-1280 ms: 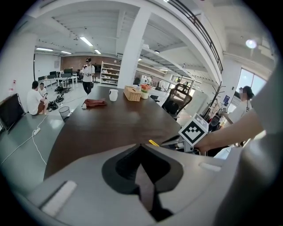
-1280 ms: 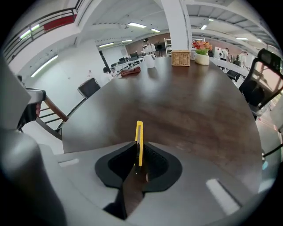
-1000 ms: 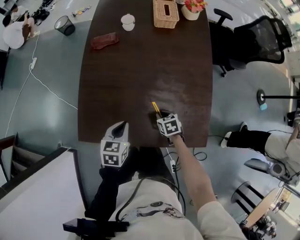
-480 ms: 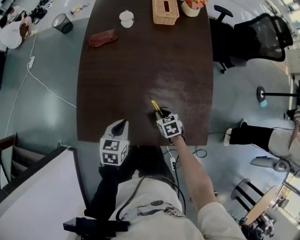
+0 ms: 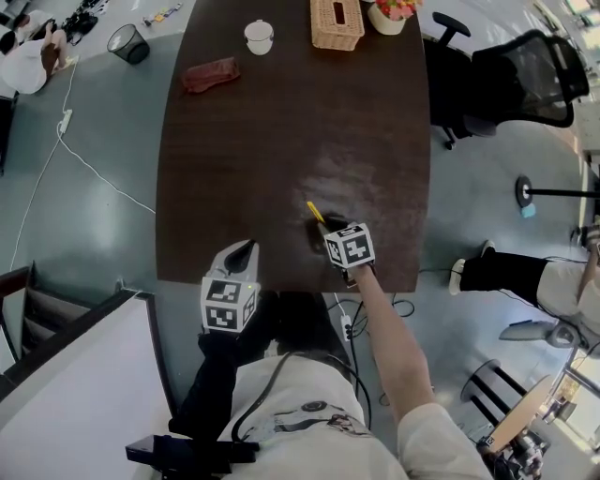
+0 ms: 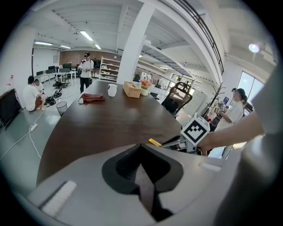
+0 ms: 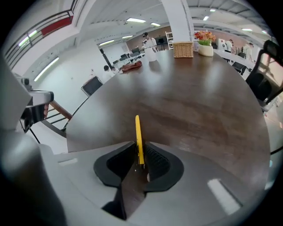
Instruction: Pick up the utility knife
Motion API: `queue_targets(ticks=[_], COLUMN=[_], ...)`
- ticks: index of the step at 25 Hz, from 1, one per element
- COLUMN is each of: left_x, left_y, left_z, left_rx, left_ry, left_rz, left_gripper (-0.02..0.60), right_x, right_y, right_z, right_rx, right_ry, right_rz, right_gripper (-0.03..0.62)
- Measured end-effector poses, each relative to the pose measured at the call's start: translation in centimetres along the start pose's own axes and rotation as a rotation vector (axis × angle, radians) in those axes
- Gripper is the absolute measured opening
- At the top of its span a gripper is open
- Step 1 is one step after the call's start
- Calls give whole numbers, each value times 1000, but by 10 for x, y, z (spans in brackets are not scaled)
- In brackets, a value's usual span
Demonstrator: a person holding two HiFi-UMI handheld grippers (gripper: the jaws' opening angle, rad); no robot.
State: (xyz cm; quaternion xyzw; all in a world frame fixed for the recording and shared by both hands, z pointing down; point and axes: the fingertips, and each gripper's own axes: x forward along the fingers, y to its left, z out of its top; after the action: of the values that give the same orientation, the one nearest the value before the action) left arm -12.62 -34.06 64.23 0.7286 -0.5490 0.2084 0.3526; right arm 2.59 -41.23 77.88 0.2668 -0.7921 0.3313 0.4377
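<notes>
Grasp step: right gripper [image 7: 139,155] pinching yellow utility knife [image 7: 138,132] low over table [image 7: 199,101]. Left gripper [image 6: 143,172] pressed together, empty. Next: lift clear, grip firm.

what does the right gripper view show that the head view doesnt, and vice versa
Only the right gripper view: the right gripper with its jaws shut on the slim yellow utility knife, whose tip points forward past them.

Only the head view: the black wire waste bin on the floor and the person's forearm behind that gripper.

Both: the dark brown wooden table, with the woven wicker box and white cup at its far end.
</notes>
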Motion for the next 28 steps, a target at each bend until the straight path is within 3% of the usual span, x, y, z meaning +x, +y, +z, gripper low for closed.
queue_targets(ticks=[5,11,15,18,24,28], left_x=[-3,-2,-2,-7,-29,-59], left_y=[0,3,2,2,6,9], left_z=[0,-2,1,8,39,49], left_rx=[-1,-5,1,13,43,84], left_ry=[3,9,1,-27,-137,-209], left_rz=[1,5,7,4,8,9], left_gripper=[-2,-2,-2,-2,-2,-2], right_x=[2,5,7,-15,-112,-176], right_y=[1,8,4,-1,29,58], right_z=[-3,-4,-2,9,57,62], right_rx=[-28,-192,-100,-14,46,58], right_ry=[4,35,11,-110,-455,-606], right_rz=[-36,-192,-196,-200,-207,-258], right_gripper=[54,48,48,48,48,48])
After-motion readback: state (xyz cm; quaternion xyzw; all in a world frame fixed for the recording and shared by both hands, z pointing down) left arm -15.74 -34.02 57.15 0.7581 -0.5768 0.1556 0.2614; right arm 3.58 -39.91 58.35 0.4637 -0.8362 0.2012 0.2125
